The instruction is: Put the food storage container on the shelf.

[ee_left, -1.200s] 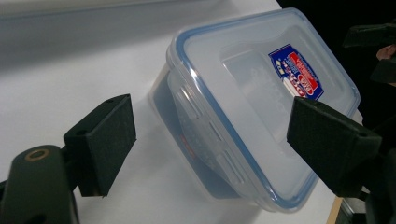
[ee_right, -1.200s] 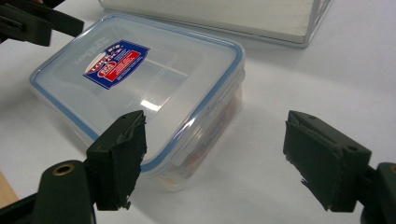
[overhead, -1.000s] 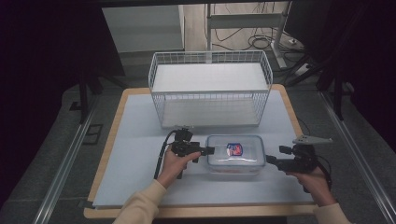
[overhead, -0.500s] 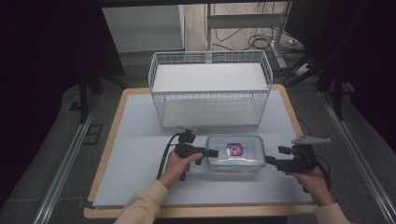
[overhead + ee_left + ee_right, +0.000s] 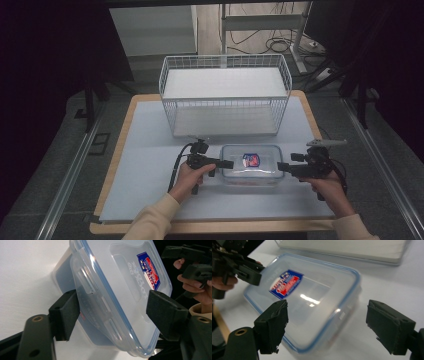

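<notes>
1. The clear rectangular plastic container with blue-rimmed lid (image 5: 251, 163) lies flat on the counter (image 5: 150, 165), long axis running from one gripper to the other.
2. The left gripper (image 5: 226, 163) meets its left short end, jaws released astride the latch.
3. The right gripper (image 5: 281, 167), also released, waits just beside the right end.

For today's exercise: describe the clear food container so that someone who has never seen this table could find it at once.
Start at the white wire basket at the back of the table. Just in front of it, between the left gripper and the right gripper, lies the clear plastic container. Its blue-rimmed lid and red-and-blue label mark it out.
</notes>
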Motion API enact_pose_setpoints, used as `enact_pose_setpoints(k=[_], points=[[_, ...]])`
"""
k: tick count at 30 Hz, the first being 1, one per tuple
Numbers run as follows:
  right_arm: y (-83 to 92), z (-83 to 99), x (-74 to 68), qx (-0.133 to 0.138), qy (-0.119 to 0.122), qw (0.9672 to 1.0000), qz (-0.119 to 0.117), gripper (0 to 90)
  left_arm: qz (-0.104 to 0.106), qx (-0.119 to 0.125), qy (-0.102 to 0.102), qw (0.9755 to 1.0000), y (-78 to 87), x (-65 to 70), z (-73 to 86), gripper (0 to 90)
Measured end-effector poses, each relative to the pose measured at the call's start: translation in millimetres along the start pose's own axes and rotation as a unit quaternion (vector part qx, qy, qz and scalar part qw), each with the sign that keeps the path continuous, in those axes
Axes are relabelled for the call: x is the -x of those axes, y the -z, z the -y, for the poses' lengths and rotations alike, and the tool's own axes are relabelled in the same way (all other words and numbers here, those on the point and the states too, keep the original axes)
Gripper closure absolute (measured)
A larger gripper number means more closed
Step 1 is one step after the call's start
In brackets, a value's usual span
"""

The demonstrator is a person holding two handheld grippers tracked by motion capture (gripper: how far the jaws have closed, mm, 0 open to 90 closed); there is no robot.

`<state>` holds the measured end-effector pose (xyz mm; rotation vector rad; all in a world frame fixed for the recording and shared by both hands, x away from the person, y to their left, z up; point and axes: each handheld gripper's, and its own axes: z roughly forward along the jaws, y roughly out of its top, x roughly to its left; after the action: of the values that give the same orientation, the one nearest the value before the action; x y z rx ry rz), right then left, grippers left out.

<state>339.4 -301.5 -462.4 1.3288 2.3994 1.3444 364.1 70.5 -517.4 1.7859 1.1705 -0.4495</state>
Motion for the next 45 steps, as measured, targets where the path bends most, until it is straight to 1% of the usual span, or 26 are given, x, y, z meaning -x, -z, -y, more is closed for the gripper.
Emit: enact_pose_setpoints(k=[3,6,7,8,13,14,15,18,19,20,21,22,23,24,25,26,27,28,29,33,35,39,40,42,43,45], points=[[-8.0,-5.6,0.2,-0.012,-0.011,0.9998,-0.014,16.9,0.002,0.002,0.002,1.0,0.9,-0.7,0.3,29.6],[-13.9,-10.0,3.1,-0.024,-0.025,0.9992,-0.02,16.8,0.004,0.002,0.004,1.0,1.6,-1.3,0.3,30.8],[-13.9,-10.0,3.1,-0.024,-0.025,0.9992,-0.02,16.8,0.004,0.002,0.004,1.0,1.6,-1.3,0.3,31.1],[-17.7,-11.7,5.6,-0.03,-0.035,0.9986,-0.025,16.8,0.005,0.002,0.004,1.0,1.8,-1.7,0.4,31.3],[-26.6,-10.8,12.4,-0.054,-0.053,0.9967,-0.032,17.9,0.007,0.003,0.008,0.9999,1.9,-2.3,0.4,32.0],[-26.6,-10.8,12.4,-0.054,-0.053,0.9967,-0.032,17.9,0.007,0.006,0.011,0.9999,1.6,-2.0,0.5,32.0],[-30.0,-9.7,14.5,-0.06,-0.061,0.9957,-0.036,18.2,0.008,0.005,0.011,0.9999,1.8,-2.2,0.5,32.1],[-34.0,-7.4,18.5,-0.067,-0.071,0.9943,-0.043,19.3,0.008,0.006,0.011,0.9999,1.8,-2.1,0.5,32.2],[-34.0,-7.4,18.5,-0.067,-0.071,0.9943,-0.043,19.3,0.008,0.006,0.011,0.9999,1.8,-2.1,0.5,32.2],[-36.2,-6.0,21.1,-0.071,-0.083,0.9924,-0.057,19.6,0.008,0.005,0.011,0.9999,1.8,-2.3,0.4,32.2],[-36.2,-6.0,21.1,-0.071,-0.083,0.9924,-0.057,19.6,0.008,0.005,0.011,0.9999,1.8,-2.3,0.4,32.3],[-37.7,-5.4,22.4,-0.075,-0.092,0.9907,-0.068,21.1,0.009,0.006,0.011,0.9999,1.8,-2.3,0.5,32.3],[-37.7,-5.4,22.4,-0.075,-0.092,0.9907,-0.068,21.1,0.009,0.006,0.011,0.9999,1.8,-2.3,0.5,32.3],[-38.9,-5.1,22.9,-0.078,-0.098,0.9892,-0.076,21.4,0.008,0.006,0.011,0.9999,1.9,-2.2,0.6,32.3],[-38.9,-5.1,22.9,-0.078,-0.098,0.9892,-0.076,21.4,0.008,0.006,0.011,0.9999,1.9,-2.2,0.6,32.3],[-39.1,-4.7,24.4,-0.082,-0.108,0.9875,-0.081,21.6,0.008,0.006,0.01,0.9999,1.9,-2.1,0.9,32.3],[-39.1,-4.7,24.4,-0.082,-0.108,0.9875,-0.081,21.6,0.008,0.006,0.01,0.9999,1.9,-2.1,0.9,32.4],[-39.5,-3.9,26.8,-0.088,-0.122,0.9847,-0.088,22.1,0.008,0.007,0.009,0.9999,1.9,-2.2,1.1,32.3],[-39.2,-3.8,27.4,-0.09,-0.128,0.9835,-0.091,22.6,0.008,0.007,0.009,0.9999,1.9,-2.2,1.1,32.4],[-34.3,-4.2,27.9,-0.089,-0.127,0.9838,-0.09,29.6,0.008,0.008,0.008,0.9999,1.9,-2.3,1.5,32.5],[-33.6,-3.6,28.0,-0.089,-0.132,0.983,-0.092,30.2,0.006,0.007,0.002,1.0,2.6,-1.6,2.1,32.6],[-32.0,-3.2,27.5,-0.088,-0.133,0.9829,-0.092,31.9,0.004,0.009,-0.002,1.0,3.7,0.4,3.1,33.6],[-30.2,-2.7,27.6,-0.084,-0.132,0.9834,-0.093,33.9,0.003,0.008,-0.008,0.9999,5.4,1.7,4.1,34.1],[-28.1,-2.0,27.0,-0.082,-0.133,0.9833,-0.094,35.5,0.003,0.012,-0.009,0.9999,6.4,3.0,5.6,35.2],[-27.3,-1.7,26.9,-0.079,-0.13,0.9839,-0.094,36.0,0.003,0.012,-0.009,0.9999,6.4,3.0,5.6,35.6],[-25.6,-1.5,25.1,-0.078,-0.124,0.985,-0.092,36.5,0.002,0.013,-0.019,0.9997,7.7,5.2,7.1,36.1]])
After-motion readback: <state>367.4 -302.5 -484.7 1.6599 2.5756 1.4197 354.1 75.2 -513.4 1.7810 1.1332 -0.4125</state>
